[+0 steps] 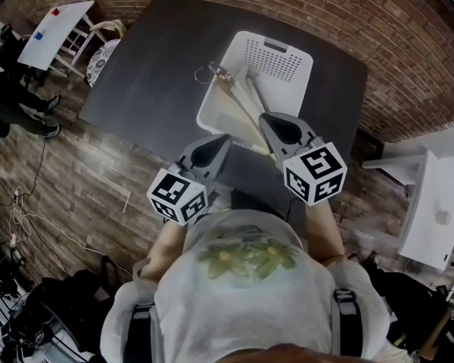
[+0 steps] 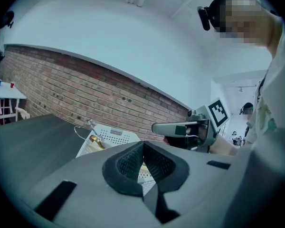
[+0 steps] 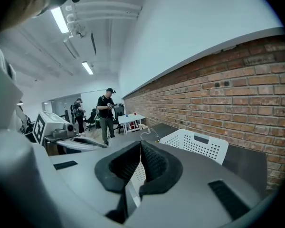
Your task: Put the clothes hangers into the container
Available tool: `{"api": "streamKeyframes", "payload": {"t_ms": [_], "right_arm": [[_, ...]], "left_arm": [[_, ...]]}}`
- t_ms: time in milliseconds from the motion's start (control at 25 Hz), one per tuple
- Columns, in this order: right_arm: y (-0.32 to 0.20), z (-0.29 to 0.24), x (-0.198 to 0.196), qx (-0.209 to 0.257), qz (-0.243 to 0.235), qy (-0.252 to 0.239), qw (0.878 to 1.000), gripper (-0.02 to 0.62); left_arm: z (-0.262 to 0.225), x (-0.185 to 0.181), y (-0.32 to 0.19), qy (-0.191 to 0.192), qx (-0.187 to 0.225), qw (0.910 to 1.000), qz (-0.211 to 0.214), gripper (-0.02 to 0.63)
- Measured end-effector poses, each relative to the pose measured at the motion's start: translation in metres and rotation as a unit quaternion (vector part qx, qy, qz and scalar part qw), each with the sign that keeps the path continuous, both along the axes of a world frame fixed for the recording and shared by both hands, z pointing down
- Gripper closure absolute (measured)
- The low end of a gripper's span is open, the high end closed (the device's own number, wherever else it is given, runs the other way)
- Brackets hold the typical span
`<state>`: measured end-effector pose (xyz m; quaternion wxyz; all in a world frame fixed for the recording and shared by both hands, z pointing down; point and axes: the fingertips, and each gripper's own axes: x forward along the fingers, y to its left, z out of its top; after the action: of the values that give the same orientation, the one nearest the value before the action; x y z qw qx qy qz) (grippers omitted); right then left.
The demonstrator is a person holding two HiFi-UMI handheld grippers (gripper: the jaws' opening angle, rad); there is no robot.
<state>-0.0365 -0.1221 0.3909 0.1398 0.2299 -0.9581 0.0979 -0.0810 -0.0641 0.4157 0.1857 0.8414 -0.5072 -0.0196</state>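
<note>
Dark table [image 1: 151, 74]; white, likely plastic container [image 1: 212, 104]

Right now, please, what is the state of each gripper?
Left gripper: closed, holding nothing.
Right gripper: closed, holding nothing.

hangers [image 1: 235, 101] in container [image 1: 284, 65], hook [image 1: 204, 72] prob. over left rim | container on table [image 1: 151, 59] | L tongs [image 1: 225, 138], R tongs [image 1: 263, 116] at near end
</note>
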Motion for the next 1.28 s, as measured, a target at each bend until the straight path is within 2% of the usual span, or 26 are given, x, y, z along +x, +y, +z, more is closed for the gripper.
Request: {"api": "streamKeyframes", "payload": {"t_ms": [240, 480, 760, 1280], "right_arm": [[0.027, 0.002, 0.004, 0.0, 0.001, -0.006, 1.0, 0.563], [0.043, 0.007, 0.014, -0.016, 0.032, -0.025, 0.999, 0.563], [0.066, 0.013, 0.023, -0.006, 0.046, -0.017, 0.999, 0.561], [0.106, 0.022, 0.035, -0.013, 0.042, -0.005, 0.999, 0.561]], "left_arm": [[-0.002, 0.012, 0.01, -0.001, 0.001, 0.9999, 0.017, 0.578], [-0.003, 0.024, 0.022, -0.001, 0.001, 0.9995, 0.032, 0.578], [-0.001, 0.039, 0.038, -0.001, 0.001, 0.9988, 0.05, 0.578], [0.003, 0.06, 0.064, 0.006, -0.001, 0.9977, 0.068, 0.578]]}}
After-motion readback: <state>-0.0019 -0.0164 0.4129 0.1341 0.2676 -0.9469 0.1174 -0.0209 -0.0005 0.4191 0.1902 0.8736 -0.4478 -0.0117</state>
